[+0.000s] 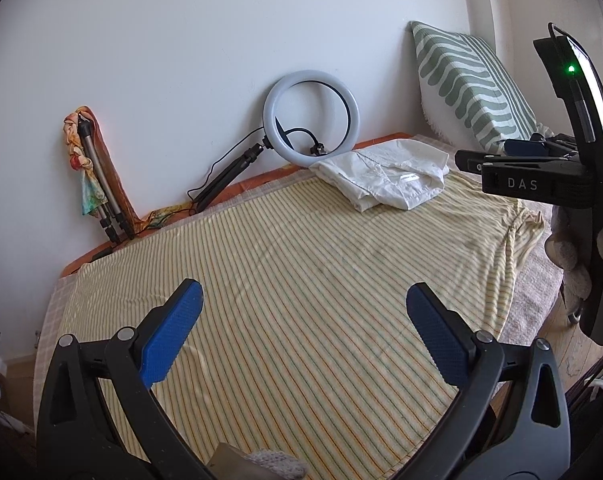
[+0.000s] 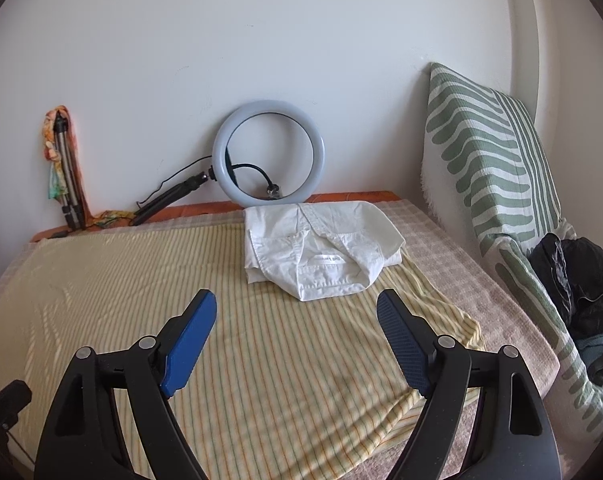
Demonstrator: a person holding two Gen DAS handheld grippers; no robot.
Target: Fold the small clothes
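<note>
Both grippers, left gripper point(image 1: 303, 304) and right gripper point(image 2: 295, 312), hang over the striped sheet point(image 2: 141, 288) with jaws spread wide, holding nothing. Folded white clothes point(image 2: 317, 250) lie near the ring light point(image 2: 267, 156).

Plain white wall point(image 2: 261, 40) fills upper frame. Low bed under a yellow striped sheet point(image 2: 141, 300), centre. White ring light point(image 2: 268, 156) leans on wall; green-and-white striped cushion point(image 2: 489, 160) right; folded tripod point(image 2: 67, 172) left. Wooden floor point(image 1: 557, 344) lower right.
</note>
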